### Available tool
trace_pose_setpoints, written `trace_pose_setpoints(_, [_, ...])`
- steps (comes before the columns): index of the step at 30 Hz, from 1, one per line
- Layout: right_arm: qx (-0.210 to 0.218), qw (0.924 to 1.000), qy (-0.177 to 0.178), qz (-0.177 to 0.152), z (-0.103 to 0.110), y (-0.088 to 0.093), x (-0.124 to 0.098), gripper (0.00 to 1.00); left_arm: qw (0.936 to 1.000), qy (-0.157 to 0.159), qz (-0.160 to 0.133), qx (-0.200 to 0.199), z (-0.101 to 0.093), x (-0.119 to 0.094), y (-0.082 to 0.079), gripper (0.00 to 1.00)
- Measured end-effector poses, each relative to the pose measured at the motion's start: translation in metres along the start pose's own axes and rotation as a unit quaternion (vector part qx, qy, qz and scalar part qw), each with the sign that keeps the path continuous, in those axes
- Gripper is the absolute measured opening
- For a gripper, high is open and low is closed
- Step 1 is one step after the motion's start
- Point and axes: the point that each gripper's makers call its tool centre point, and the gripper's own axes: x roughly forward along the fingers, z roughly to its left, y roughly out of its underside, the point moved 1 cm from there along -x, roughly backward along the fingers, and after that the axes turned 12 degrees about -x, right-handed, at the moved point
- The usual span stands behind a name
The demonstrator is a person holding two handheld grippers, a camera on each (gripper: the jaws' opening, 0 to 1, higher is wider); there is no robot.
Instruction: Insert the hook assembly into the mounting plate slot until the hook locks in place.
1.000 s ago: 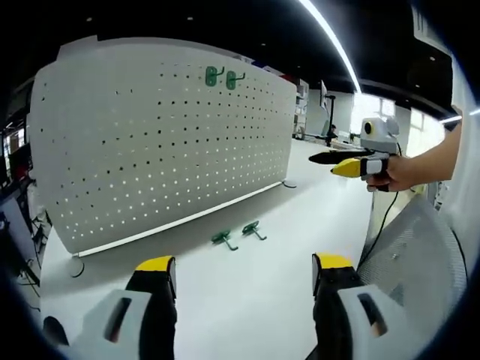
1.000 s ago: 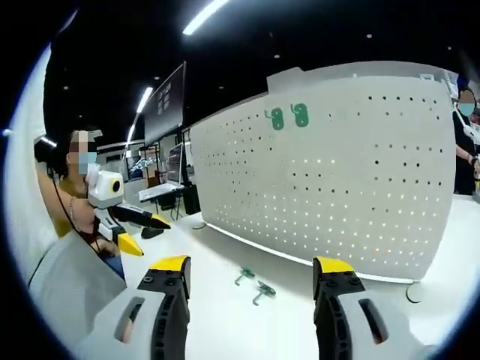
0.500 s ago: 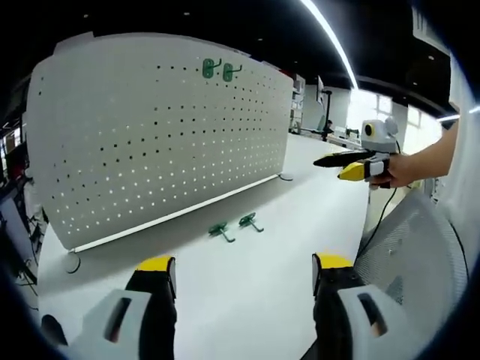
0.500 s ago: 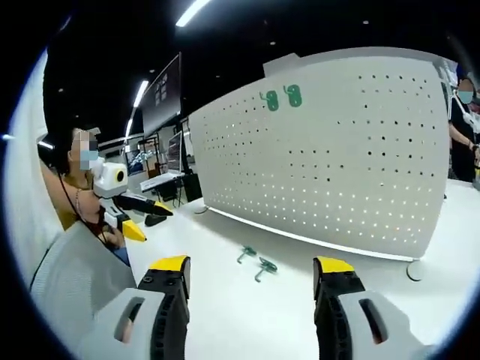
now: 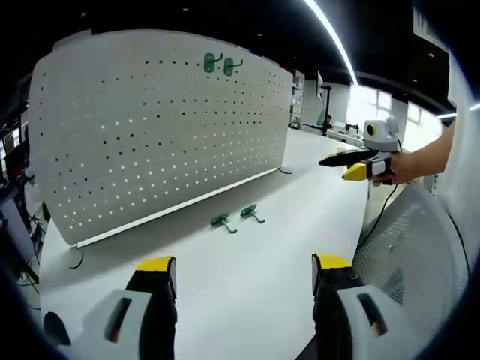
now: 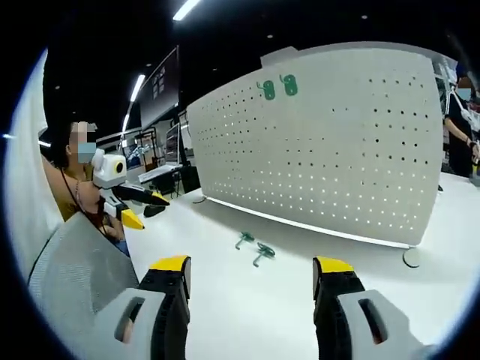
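I am holding both grippers back over the near edge of the tabletop (image 5: 247, 285), and neither is touching anything. The left gripper (image 5: 244, 277) is showing its jaws spread wide and empty; the right gripper (image 6: 251, 279) is the same, spread and holding nothing. Two loose green hooks (image 5: 236, 217) are lying side by side on the tabletop, ahead of the jaws and well apart from them, short of the foot of the pegboard (image 5: 150, 127). Their shanks are lying roughly along the tabletop, angled toward me. Two more mounted hooks (image 5: 218, 64) are hanging near the board's top edge. I am judging neither gripper clearly nearer, since the loose pair is sitting almost centred between each view's jaws. The reach has not yet begun.
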Motion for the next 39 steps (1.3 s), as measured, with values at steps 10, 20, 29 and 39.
trace_pose_setpoints(10, [-0.001, 1.0, -0.004, 0.0, 0.001, -0.001, 0.003, 0.64, 0.9999, 0.009, 0.001, 0.008, -0.004, 0.006, -0.009, 0.75])
trace_pose_setpoints(20, [0.004, 1.0, -0.007, 0.0, 0.002, 0.0, 0.003, 0.64, 0.9972, 0.03, 0.033, 0.06, -0.004, 0.026, -0.013, 0.75])
trace_pose_setpoints(29, [0.014, 0.9999, -0.004, -0.004, 0.002, -0.001, 0.002, 0.63, 0.9877, 0.052, 0.084, 0.121, -0.007, 0.045, -0.006, 0.74])
trace_pose_setpoints(39, [0.019, 0.9998, -0.009, 0.001, 0.005, 0.003, 0.0, 0.62, 0.9784, 0.072, 0.116, 0.155, -0.007, 0.066, -0.011, 0.74])
